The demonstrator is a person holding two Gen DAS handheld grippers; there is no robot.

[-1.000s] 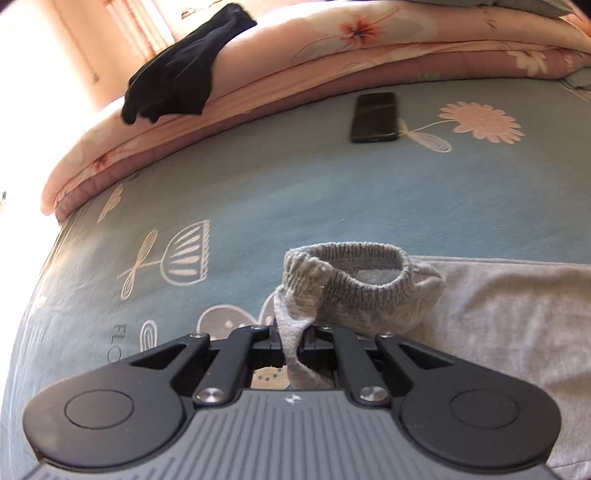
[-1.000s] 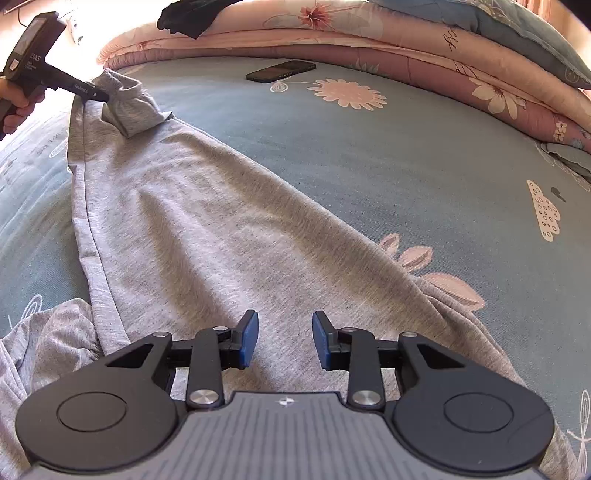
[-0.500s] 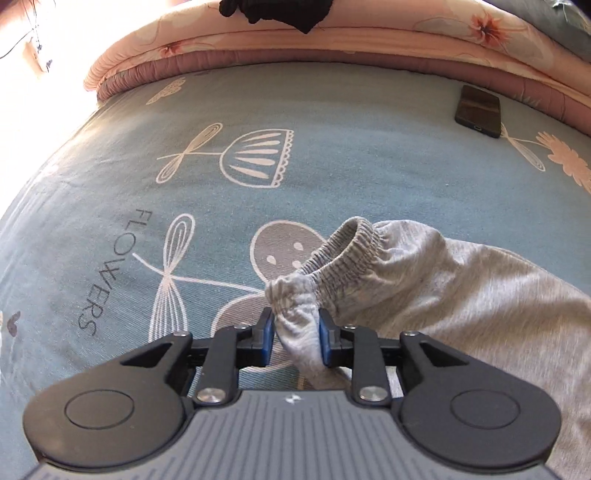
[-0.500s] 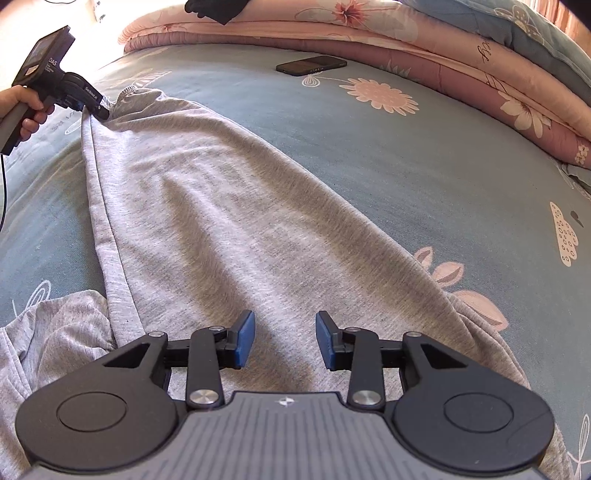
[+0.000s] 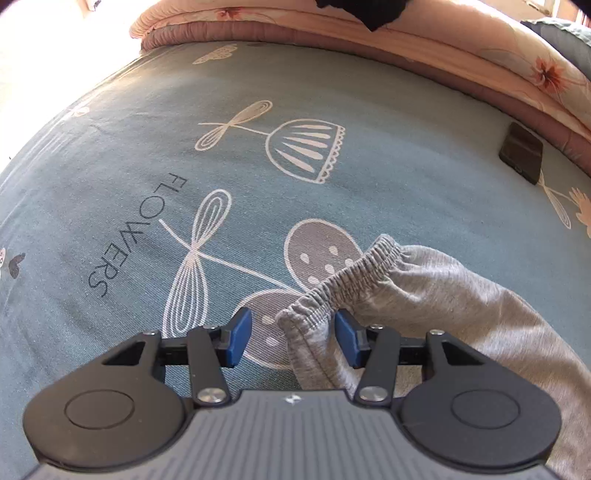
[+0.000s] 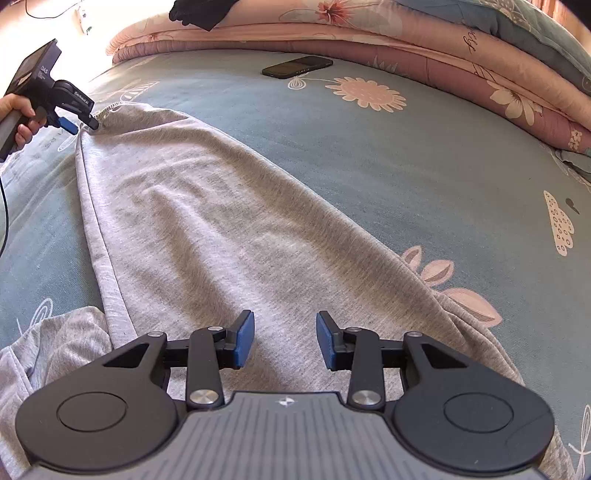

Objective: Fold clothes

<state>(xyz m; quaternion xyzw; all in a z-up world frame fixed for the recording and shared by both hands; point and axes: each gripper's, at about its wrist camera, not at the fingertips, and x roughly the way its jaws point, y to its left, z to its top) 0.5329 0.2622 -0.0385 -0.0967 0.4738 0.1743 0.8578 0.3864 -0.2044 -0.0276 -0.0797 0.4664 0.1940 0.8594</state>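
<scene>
Grey sweatpants (image 6: 207,229) lie stretched out on the blue patterned bed sheet (image 6: 406,155). One leg runs from my right gripper up to its elastic cuff (image 5: 343,280) at the far left. My left gripper (image 5: 293,338) is open, its blue pads either side of the cuff's corner, which lies loose on the sheet. It also shows in the right wrist view (image 6: 79,123), held by a hand. My right gripper (image 6: 285,339) is open and empty, low over the wide part of the leg. More grey fabric (image 6: 55,343) bunches at the lower left.
A black phone (image 6: 297,67) lies on the sheet at the back, also in the left wrist view (image 5: 521,153). Folded pink floral quilts (image 6: 424,40) stack along the far edge, with a black garment (image 6: 201,11) on top.
My left gripper lowered the cuff onto the sheet, pulling the leg straight, then opened and let go of it. My right gripper stayed open over the leg.
</scene>
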